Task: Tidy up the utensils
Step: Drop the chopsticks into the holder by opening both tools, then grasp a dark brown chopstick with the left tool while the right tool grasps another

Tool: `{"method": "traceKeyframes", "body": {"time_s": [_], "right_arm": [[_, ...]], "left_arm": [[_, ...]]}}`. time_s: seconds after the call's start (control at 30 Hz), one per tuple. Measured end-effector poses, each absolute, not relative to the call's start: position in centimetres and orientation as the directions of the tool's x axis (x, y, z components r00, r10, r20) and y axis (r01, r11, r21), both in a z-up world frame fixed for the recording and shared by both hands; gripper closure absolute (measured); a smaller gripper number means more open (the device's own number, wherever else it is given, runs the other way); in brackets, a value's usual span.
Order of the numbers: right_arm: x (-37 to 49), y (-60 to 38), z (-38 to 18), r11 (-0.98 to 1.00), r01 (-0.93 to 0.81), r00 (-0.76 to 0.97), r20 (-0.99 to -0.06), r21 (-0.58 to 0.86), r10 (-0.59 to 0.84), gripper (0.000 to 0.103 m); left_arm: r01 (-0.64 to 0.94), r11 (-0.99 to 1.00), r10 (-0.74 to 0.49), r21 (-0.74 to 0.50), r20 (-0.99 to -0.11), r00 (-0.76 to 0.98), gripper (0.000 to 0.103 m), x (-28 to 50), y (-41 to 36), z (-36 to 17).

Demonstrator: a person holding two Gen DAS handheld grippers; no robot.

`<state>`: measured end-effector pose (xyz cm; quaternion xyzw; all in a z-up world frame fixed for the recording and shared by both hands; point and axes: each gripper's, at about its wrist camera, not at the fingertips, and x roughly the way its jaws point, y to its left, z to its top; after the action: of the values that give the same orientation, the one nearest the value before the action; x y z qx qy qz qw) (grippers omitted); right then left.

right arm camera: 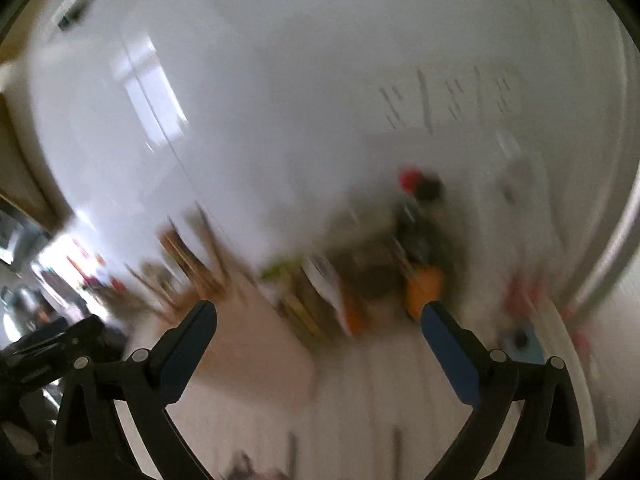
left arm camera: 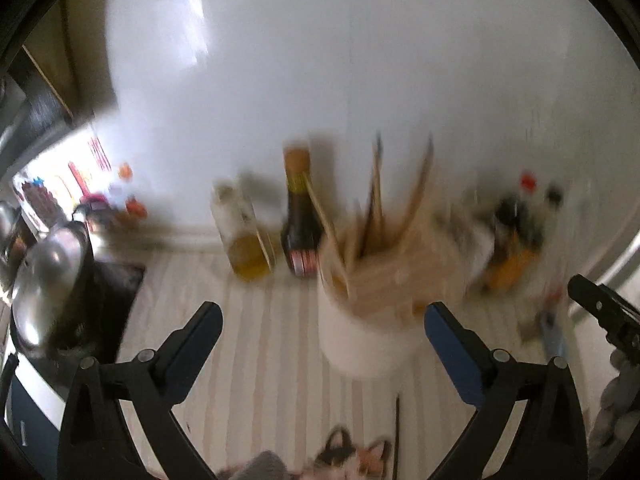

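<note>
Two grippers are in your hands, and both stand wide apart with nothing between the fingers. Your left gripper hangs over the striped countertop, and the white utensil holder sits just ahead of it, nearer the right finger than the left, not touching either as far as the blur allows. Wooden chopsticks and other sticks lean out of the holder's mouth at different tilts.

Left of the holder the counter shows bare stripes up to a dark stove edge and a steel pot. Behind the holder, against the white wall, stand a dark sauce bottle and, left of it, a clear oil bottle. Right of the holder is a blurred cluster of condiment bottles, close to it. On the counter in front of the holder lies a thin dark stick.

Your right gripper points at the same cluster of bottles, heavily smeared; the holder lies to its left, with sticks rising from it. Its tip also appears right of the holder in the left wrist view, well clear of it. At the far right a pale curved edge bounds the counter.
</note>
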<state>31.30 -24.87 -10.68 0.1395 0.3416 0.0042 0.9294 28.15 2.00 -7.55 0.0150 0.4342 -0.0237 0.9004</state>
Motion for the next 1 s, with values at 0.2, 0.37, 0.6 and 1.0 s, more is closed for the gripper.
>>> {"method": "traceKeyframes", "body": {"time_s": [0.2, 0.37, 0.6, 1.0], "right_arm": [[30.3, -26.4, -21.6, 0.98, 0.135, 0.473, -0.879, 0.144, 0.064, 0.014], [29.5, -27.2, -29.0, 0.985, 0.14, 0.289, -0.956, 0.101, 0.057, 0.041], [29.1, -27.3, -34.2, 0.985, 0.126, 0.191, -0.977, 0.119, 0.093, 0.063], [28.6, -27.8, -35.7, 0.991, 0.093, 0.188, -0.979, 0.097, 0.078, 0.096]], "left_arm": [[0.085, 0.996, -0.006, 0.035, -0.899, 0.438, 0.0, 25.7, -0.5, -16.7], [0.093, 0.994, 0.02, 0.052, -0.947, 0.32, 0.004, 24.4, -1.8, -22.7], [0.142, 0.99, -0.027, -0.001, -0.983, 0.184, 0.03, 23.8, -4.0, -28.1], [0.235, 0.972, -0.039, 0.001, -0.985, 0.166, 0.099, 24.1, -7.8, -29.5]]}}
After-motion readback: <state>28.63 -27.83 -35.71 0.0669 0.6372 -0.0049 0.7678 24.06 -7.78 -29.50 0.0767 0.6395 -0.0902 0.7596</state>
